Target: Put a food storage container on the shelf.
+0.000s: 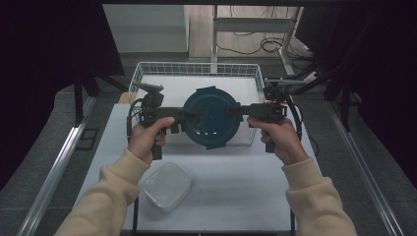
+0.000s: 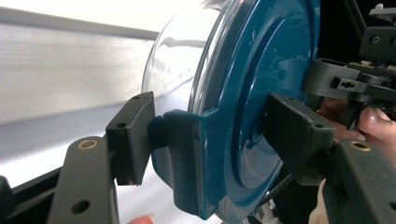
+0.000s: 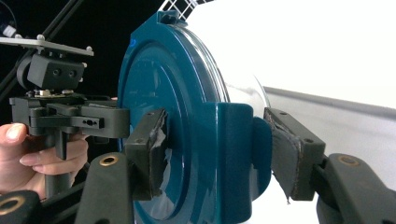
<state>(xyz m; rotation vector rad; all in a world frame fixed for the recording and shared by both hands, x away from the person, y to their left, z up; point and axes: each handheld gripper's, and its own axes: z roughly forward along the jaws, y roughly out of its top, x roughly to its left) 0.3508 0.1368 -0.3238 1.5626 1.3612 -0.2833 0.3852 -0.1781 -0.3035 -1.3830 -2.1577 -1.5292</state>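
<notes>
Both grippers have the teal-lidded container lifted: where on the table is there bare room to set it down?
Bare tabletop lies right of the square tub, between the forearms. The wire basket has open white floor behind the container. It is tight at front left, by the tub and the left sleeve.

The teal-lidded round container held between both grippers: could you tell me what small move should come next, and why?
Probably carry the teal-lidded container level toward the bare table and set it down. The left gripper and right gripper each clamp a side latch, it hangs over the wire basket, and the square clear container sits near the left forearm.
</notes>
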